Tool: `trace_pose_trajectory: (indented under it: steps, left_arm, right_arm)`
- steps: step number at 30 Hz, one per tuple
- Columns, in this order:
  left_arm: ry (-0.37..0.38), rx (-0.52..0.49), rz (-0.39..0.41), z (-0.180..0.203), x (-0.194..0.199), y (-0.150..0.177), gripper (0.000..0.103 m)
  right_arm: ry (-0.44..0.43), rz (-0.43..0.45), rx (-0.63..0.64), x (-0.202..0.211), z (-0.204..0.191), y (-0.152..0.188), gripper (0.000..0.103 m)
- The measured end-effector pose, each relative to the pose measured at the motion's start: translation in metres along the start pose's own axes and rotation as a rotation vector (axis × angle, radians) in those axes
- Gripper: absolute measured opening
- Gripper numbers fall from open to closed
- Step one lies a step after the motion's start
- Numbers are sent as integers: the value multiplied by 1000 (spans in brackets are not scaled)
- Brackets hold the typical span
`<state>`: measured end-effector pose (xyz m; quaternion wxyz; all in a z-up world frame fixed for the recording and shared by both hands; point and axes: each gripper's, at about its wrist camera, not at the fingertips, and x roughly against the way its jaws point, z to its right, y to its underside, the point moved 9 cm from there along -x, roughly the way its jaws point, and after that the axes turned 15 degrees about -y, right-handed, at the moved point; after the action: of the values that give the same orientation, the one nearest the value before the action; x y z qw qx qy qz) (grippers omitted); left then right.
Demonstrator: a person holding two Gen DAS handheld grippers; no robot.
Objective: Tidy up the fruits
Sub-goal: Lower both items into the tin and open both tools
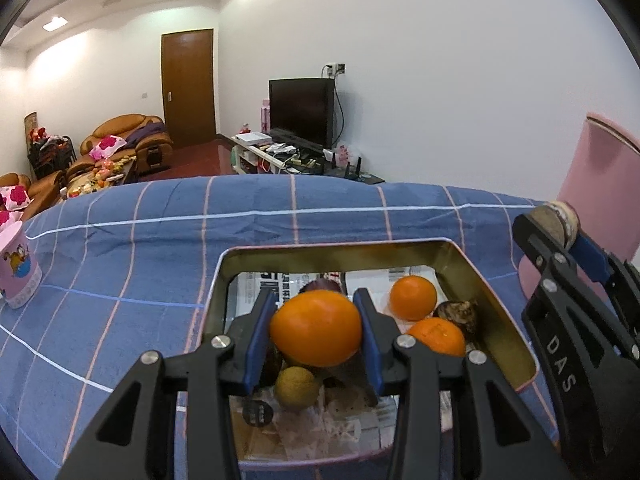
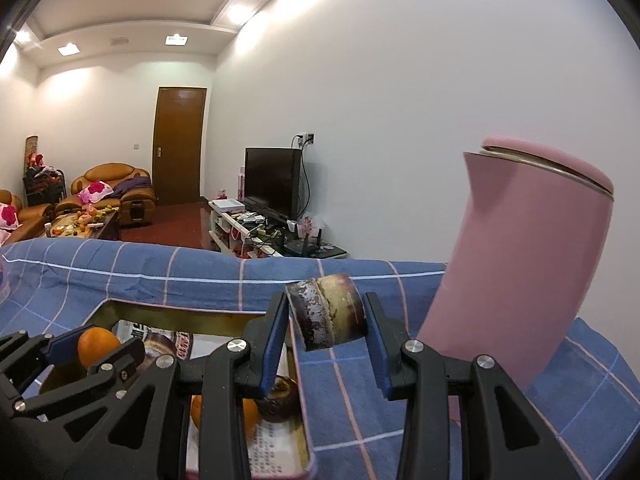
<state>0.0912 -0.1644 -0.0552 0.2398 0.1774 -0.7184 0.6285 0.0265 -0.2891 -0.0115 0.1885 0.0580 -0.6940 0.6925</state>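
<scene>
While my left tongs [image 1: 316,332] pinch an orange [image 1: 315,328] above the tin [image 1: 500,280], my right tongs [image 2: 326,326] clamp a brown banded fruit [image 2: 326,312] beside the pink container [image 2: 520,272]; I should lift both slowly, grips level.

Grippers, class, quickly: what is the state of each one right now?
Left gripper: shut on the orange, above the tin.
Right gripper: shut on the brown piece.

Black hand-held gripper [image 1: 316,330] — blue pads, silver screws, "DAS" lettering.
</scene>
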Motion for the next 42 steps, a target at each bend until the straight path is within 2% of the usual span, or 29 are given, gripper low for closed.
trace_pose_trajectory:
  steps: [13, 21, 37, 42]
  left_arm:
    - [-6, 17, -44, -3, -20, -3, 42]
    - [9, 1, -68, 3, -24, -2, 42]
    - [-8, -38, -61, 9, -23, -3, 42]
    - [-14, -47, -55, 8, -23, -5, 41]
  right_arm:
    - [-61, -23, -13, -22, -9, -3, 40]
    - [-109, -76, -45, -38, -11, 2, 40]
    - [-257, -219, -122, -67, -17, 21, 40]
    - [-321, -304, -147, -82, -22, 34, 40]
